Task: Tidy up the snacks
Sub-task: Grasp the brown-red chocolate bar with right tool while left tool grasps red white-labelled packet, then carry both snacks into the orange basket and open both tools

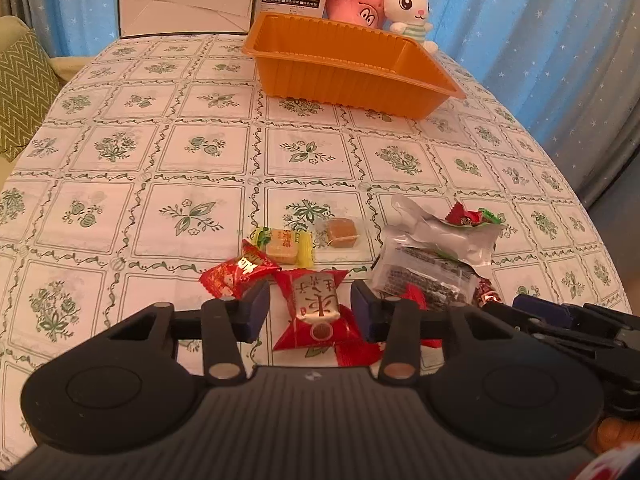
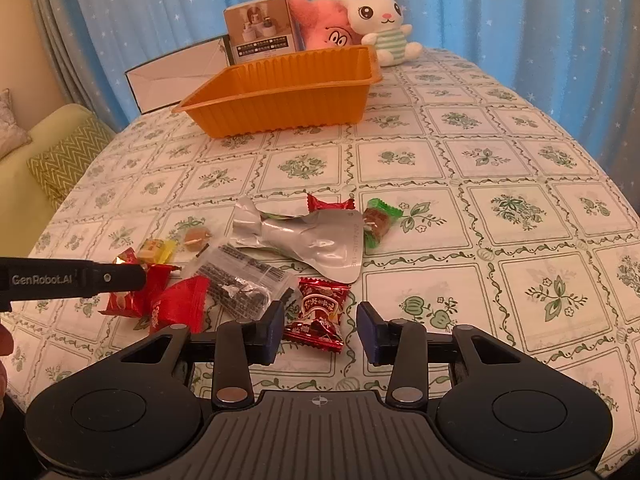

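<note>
Blue star-print curtains hang behind a counter [image 1: 120,152] under a floral cloth. Near its front edge the snacks lie in a loose heap. The left gripper [image 1: 311,309] straddles a red-and-silver candy [image 1: 316,308]; its pads stand just off the wrapper, not pressing. The right gripper [image 2: 320,326] brackets a dark red candy [image 2: 318,312] the same way, with gaps at both sides. Just beyond lie a silver pouch [image 2: 304,236], a clear dark-printed packet [image 2: 240,280], a yellow sweet [image 1: 286,246], a clear-wrapped brown cube [image 1: 342,234] and a green-wrapped candy [image 2: 378,220]. Bare cloth runs wide from the heap to the orange tray [image 1: 348,76] at the far edge. Boxes [image 1: 186,6] and plush toys [image 2: 380,24] stand behind the tray.
</note>
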{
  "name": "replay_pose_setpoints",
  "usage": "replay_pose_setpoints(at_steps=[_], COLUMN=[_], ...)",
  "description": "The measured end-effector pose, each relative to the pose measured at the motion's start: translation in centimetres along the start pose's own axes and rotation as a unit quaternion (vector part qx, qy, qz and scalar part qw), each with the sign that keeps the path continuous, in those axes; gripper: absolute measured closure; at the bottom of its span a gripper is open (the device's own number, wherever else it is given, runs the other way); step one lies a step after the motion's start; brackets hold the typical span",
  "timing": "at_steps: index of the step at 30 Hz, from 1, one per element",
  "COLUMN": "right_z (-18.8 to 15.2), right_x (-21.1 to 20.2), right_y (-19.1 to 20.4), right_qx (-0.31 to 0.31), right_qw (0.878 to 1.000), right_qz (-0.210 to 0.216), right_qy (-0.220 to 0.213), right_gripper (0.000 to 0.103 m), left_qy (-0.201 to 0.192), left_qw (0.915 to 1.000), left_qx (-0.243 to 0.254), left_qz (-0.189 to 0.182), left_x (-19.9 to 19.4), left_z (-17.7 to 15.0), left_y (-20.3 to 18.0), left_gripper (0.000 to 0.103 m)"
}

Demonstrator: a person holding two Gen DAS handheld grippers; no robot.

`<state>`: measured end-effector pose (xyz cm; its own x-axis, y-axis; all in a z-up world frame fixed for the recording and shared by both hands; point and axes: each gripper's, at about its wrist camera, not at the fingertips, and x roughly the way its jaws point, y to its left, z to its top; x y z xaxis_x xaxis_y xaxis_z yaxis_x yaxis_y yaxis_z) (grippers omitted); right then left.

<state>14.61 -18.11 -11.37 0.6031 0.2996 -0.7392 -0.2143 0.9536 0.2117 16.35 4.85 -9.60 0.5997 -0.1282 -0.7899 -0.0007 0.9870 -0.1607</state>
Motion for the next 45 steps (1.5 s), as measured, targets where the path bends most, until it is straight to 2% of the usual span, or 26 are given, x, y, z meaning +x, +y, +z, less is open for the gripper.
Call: replay_pose_setpoints(at_steps=[7,10,19,31,39,45], right_z=[-0.2,-0.4,-0.4,-0.3,1.9,6.7], right_x=[0.9,1.2,1.4,-2.1,-3.3,-2.6], right_y=[-0.1,0.2,1.1,0.6,0.6,0.4], right_qx=[-0.009,-0.023,-0.068,-0.052,-0.047,-0.055], right_qw=[1.0,0.999,0.997,0.998,0.998,0.995], right_qz=[-0.017,-0.023,-0.029,-0.026,-0.008,0.011], right_qy=[0.006,0.003,0.004,-0.024,-0.051,-0.082], right_gripper=[0.063,0.064,0.081,0.082,0.082,0.082], left_qy=[0.015,0.022,0.018,-0.013,-0.041,-0.072], left_qw=[0.9989,0.9986,0.9992,0.9996,0.9986,0.9962], left_qx=[0.042,0.045,0.033,0.023,0.035,0.047], left_qz=[0.015,0.012,0.013,0.014,0.001,-0.011], left_x=[1.3,1.6,1.0,-2.7,-3.7,-3.1], left_z=[-0.4,-1.0,-1.3,-1.3,2.0,7.5], left_y=[-0.3,-0.4,-0.3,-0.6,-1.9,-2.8], left_gripper=[0.078,0.079,0.081,0.081,0.081,0.081])
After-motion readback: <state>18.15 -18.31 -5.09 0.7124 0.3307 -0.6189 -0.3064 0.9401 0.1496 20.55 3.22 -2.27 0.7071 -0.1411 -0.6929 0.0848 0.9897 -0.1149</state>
